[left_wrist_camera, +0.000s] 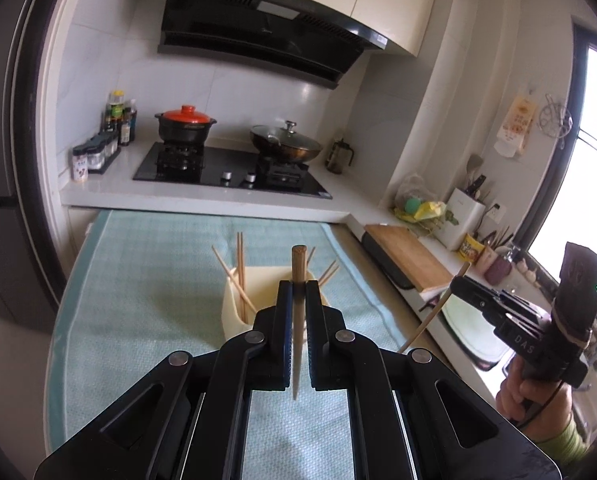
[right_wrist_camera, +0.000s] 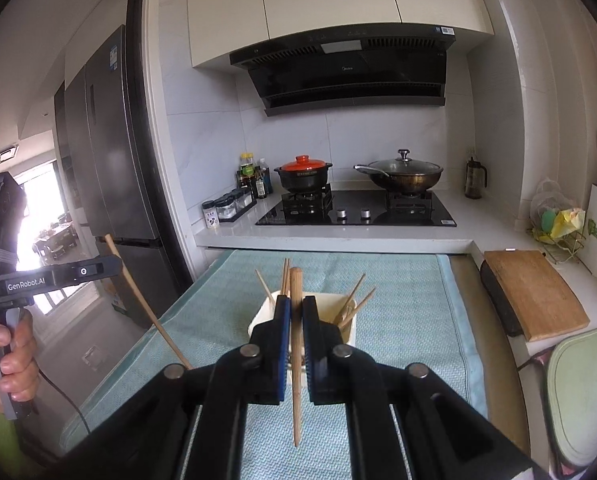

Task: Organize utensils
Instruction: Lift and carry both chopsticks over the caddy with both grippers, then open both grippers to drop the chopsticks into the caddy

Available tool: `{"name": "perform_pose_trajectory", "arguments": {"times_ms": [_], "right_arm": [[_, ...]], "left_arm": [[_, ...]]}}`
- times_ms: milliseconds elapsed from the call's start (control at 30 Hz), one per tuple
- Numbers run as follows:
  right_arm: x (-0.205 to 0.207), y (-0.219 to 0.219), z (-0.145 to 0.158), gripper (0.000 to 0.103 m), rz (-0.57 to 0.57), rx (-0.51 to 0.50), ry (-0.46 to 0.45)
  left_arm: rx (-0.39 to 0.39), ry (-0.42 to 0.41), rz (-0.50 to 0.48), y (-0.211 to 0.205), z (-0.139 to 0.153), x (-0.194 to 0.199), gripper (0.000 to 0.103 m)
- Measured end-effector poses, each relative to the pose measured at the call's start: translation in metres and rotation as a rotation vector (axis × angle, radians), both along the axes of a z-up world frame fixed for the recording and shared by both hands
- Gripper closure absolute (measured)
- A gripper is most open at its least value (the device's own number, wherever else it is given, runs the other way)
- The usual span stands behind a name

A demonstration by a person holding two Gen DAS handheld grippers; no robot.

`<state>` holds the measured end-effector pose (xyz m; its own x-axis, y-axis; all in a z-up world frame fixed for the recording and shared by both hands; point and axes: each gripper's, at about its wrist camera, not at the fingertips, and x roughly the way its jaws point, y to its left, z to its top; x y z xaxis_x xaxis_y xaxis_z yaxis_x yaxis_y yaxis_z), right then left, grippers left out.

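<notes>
A cream utensil holder (left_wrist_camera: 238,308) (right_wrist_camera: 264,316) stands on a light-blue towel (left_wrist_camera: 146,300) (right_wrist_camera: 410,320), with several wooden chopsticks leaning in it. My left gripper (left_wrist_camera: 297,286) is shut on a wooden chopstick (left_wrist_camera: 298,264), held upright with its thick end up, just in front of the holder. My right gripper (right_wrist_camera: 296,300) is shut on another wooden chopstick (right_wrist_camera: 296,284), also upright before the holder. In the left wrist view the right gripper (left_wrist_camera: 456,282) appears at the right, its chopstick (left_wrist_camera: 430,316) slanting down. In the right wrist view the left gripper (right_wrist_camera: 114,262) is at the left, its chopstick (right_wrist_camera: 146,304) slanting.
Behind the towel a white counter holds a black hob (right_wrist_camera: 358,212) with a red-lidded pot (right_wrist_camera: 303,174) and a lidded wok (right_wrist_camera: 400,172). A wooden cutting board (right_wrist_camera: 534,292) and a knife block (left_wrist_camera: 464,216) sit to the right, a tall fridge (right_wrist_camera: 114,160) to the left.
</notes>
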<state>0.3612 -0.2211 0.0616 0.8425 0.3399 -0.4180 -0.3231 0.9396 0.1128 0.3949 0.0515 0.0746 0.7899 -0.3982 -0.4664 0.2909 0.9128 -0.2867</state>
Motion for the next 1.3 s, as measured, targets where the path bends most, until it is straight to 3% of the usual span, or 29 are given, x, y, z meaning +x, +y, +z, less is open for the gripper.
{"name": "perform_pose_trajectory", "arguments": {"times_ms": [233,467,633,867,1033,1067,1100,1133,1167,1200,1233,1300], "right_arm": [[0.042,0.006,0.032,0.097,-0.014,0.02,-0.096],[0.101,0.029,0.037,0.097,0.007,0.023,-0.134],[0.155,0.05,0.003,0.097,0.058,0.014,-0.028],[0.226,0.077,-0.073,0.097,0.11,-0.069,0.226],[0.255,0.076,-0.104,0.096,0.103,-0.054,0.333],[0.259,0.073,-0.106,0.096,0.099,-0.044,0.344],[0.261,0.071,-0.106,0.093,0.092,-0.043,0.344],[0.261,0.069,-0.104,0.085,0.084,-0.043,0.337],[0.259,0.067,-0.1,0.078,0.08,-0.036,0.326],[0.257,0.064,-0.096,0.06,0.078,-0.023,0.315],[0.256,0.062,-0.089,0.048,0.083,-0.011,0.302],[0.247,0.057,-0.073,0.048,0.087,-0.011,0.267]], "left_arm": [[0.018,-0.078,0.016,-0.01,0.038,0.044,0.099],[0.046,-0.046,0.033,-0.023,0.025,0.102,0.099],[0.082,0.048,0.024,-0.033,-0.014,0.145,0.099],[0.101,0.195,0.025,-0.04,-0.078,0.195,0.099],[0.114,0.224,0.043,-0.042,-0.1,0.211,0.098],[0.116,0.225,0.049,-0.042,-0.101,0.212,0.092],[0.114,0.222,0.052,-0.04,-0.1,0.212,0.078],[0.114,0.213,0.061,-0.038,-0.098,0.211,0.069],[0.116,0.196,0.077,-0.036,-0.095,0.207,0.048],[0.118,0.174,0.094,-0.034,-0.091,0.203,0.034],[0.118,0.152,0.105,-0.031,-0.085,0.199,0.03],[0.124,0.12,0.118,-0.029,-0.074,0.187,0.023]]}}
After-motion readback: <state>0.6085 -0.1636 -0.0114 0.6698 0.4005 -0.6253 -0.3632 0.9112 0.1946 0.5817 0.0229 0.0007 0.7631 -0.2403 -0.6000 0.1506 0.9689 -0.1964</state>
